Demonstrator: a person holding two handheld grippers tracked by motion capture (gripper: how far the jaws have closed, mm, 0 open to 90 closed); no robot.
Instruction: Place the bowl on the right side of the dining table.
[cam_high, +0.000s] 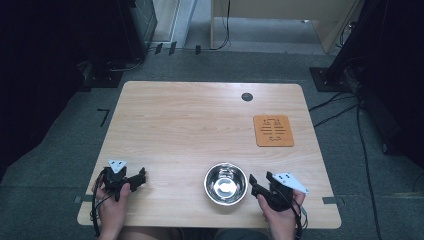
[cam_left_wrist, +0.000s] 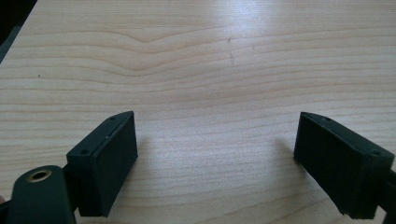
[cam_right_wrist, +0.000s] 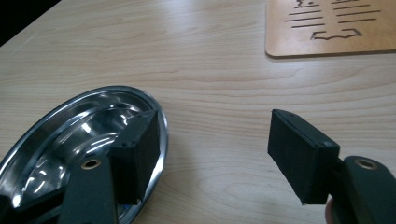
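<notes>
2 grippers: both low over the near edge of the pale wooden table (cam_high: 200, 120), well apart from each other.
Left gripper (cam_high: 138, 178): held in the person's left hand (cam_high: 112, 202) near the table's left corner; jaws spread wide over bare wood, nothing between them.
Right gripper (cam_high: 254, 185): held in the right hand (cam_high: 280, 210), just beside the bowl; jaws apart, gripping nothing.
Bowl: round shiny steel bowl (cam_high: 225, 183), upright and empty, between the 2 grippers, closer to the right one.
Right gripper view: 1 jaw overlaps the bowl's rim (cam_right_wrist: 161, 126); contact cannot be judged.
Mat: flat orange-brown square mat with cut-out lines (cam_high: 273, 130), farther back on the right, apart from the bowl.
</notes>
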